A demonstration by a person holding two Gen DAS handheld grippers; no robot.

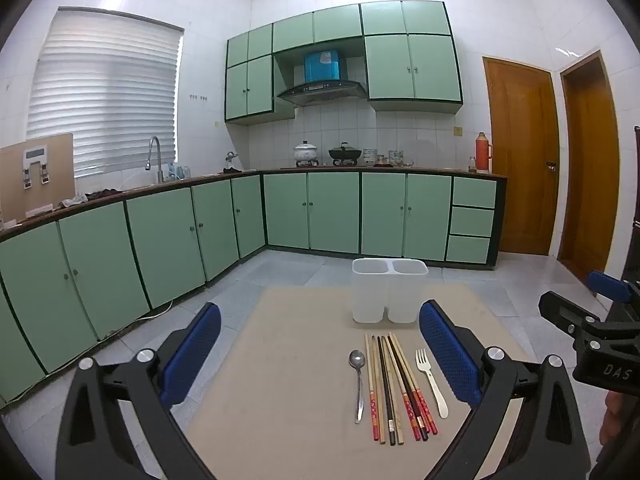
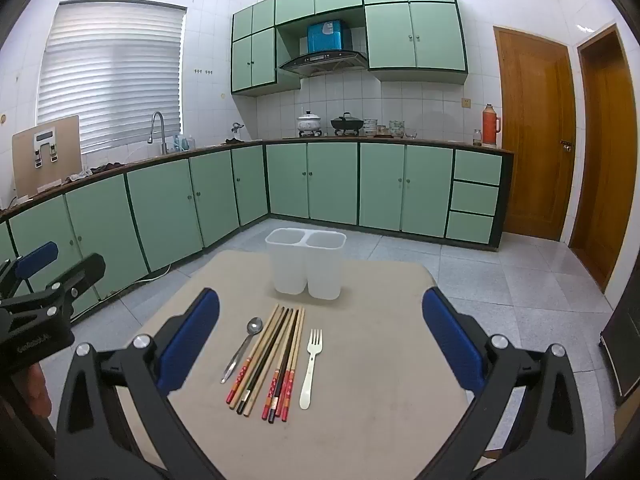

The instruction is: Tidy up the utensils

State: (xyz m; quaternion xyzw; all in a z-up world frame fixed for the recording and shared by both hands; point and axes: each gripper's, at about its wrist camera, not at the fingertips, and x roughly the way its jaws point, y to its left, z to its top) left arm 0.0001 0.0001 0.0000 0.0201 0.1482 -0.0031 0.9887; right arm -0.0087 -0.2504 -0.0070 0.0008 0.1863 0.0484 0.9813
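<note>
Desk [image 2: 380, 360] below and ahead of both grippers. Two-compartment holder [image 2: 306, 266] upright at far edge, beyond the fingertips, apparently empty. Chopsticks [image 2: 272, 360] bundled flat ahead of right gripper [image 2: 320, 344], long axes running away from it, red ends nearest. Fork [image 2: 311, 364] just right of the bundle, tines far; spoon [image 2: 244, 346] left, bowl far. Left gripper [image 1: 320, 352] and right gripper both spread wide, holding nothing. Advised: descend vertically, close across a shaft near its middle.

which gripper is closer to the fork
Left, narrowly. The left gripper has its right finger beside the fork; the right gripper straddles the fork, which sits midway between its open fingers.
</note>
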